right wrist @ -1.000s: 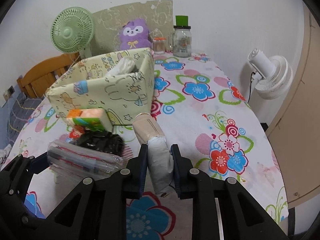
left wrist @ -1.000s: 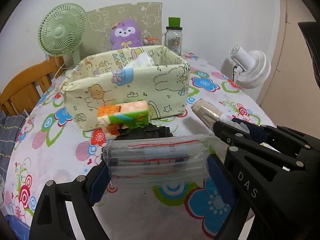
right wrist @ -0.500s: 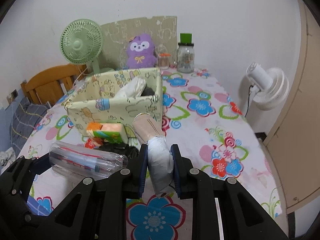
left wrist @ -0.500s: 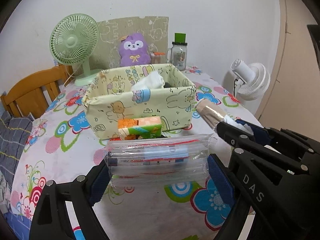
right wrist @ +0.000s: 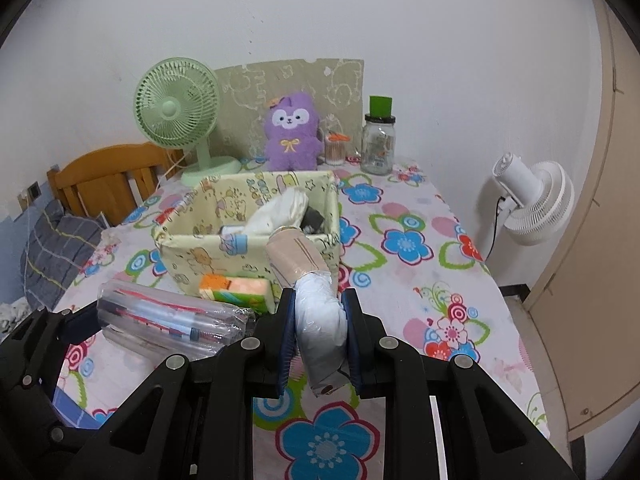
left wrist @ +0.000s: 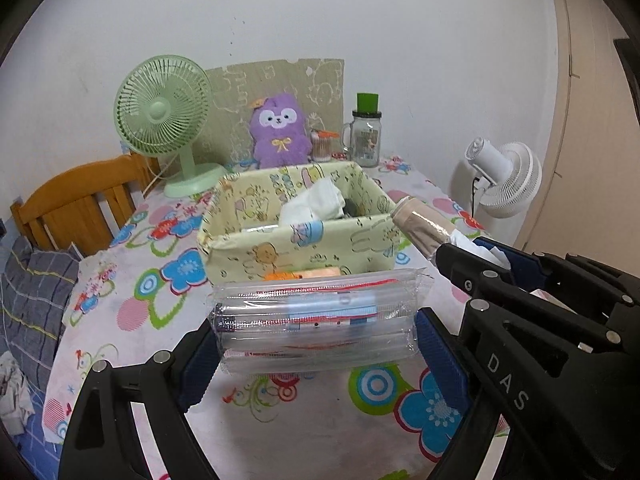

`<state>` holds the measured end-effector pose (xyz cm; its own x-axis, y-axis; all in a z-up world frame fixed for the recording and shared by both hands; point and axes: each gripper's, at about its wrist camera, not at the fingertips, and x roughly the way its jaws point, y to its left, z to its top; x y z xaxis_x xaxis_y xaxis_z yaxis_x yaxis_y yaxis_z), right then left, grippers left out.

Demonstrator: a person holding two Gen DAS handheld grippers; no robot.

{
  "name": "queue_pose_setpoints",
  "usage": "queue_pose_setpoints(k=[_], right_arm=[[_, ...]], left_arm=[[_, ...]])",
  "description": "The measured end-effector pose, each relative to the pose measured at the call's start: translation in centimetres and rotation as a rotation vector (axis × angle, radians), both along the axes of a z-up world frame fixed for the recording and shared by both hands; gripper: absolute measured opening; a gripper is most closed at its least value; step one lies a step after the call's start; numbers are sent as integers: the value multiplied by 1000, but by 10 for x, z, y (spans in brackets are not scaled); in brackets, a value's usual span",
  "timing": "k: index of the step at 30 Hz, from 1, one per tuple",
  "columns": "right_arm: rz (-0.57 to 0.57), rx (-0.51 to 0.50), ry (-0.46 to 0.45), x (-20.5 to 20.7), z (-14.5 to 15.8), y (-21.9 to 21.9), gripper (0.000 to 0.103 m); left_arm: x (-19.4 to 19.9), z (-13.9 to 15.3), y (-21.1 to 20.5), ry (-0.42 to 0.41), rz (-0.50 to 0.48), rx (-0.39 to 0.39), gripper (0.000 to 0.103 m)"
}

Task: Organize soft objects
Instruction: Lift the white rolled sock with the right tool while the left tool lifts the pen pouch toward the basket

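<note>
Soft packs are up off the table, one in each gripper! Left gripper (left wrist: 316,340) has its blue pads spread wide on the two ends of a clear pack (left wrist: 316,320), a flat, crinkly plastic sleeve with red and blue print showing through, held level above the flowered cloth (left wrist: 132,304). Right gripper (right wrist: 318,330) has its pads drawn narrow, pinching a roll (right wrist: 308,280) by its pale, film-wrapped lower end, the beige upper end poking forward and up toward the box (right wrist: 248,248). From the right wrist, the clear pack hangs just left of the roll, the two near each other but apart. Just below and ahead of both sits a small orange-and-green packet (right wrist: 236,288) on the table, right against the box's near wall. That box is a yellow-green fabric one with cartoon prints, open at the top, with a white bundle (right wrist: 280,208) lying inside and something dark beside it that's hard to make out. Behind the box, against the wall: a purple plush (right wrist: 294,136), a green fan (right wrist: 176,108) to its left, and a glass jar (right wrist: 378,144) with a green cap to its right, with a small tub of cotton swabs (right wrist: 337,148) between plush and jar. A wooden chair (right wrist: 104,176) stands at the table's left edge, and a white fan (right wrist: 536,204) stands off to the right, beyond the table.
</note>
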<state>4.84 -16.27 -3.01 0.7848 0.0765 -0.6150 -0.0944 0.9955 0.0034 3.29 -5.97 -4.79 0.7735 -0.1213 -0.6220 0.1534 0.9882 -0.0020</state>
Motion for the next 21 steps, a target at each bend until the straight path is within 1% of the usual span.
queue_pose_setpoints(k=[21], right_arm=[[38, 5, -52, 8, 37, 19, 25]], left_arm=[[10, 31, 13, -59, 22, 13, 92]])
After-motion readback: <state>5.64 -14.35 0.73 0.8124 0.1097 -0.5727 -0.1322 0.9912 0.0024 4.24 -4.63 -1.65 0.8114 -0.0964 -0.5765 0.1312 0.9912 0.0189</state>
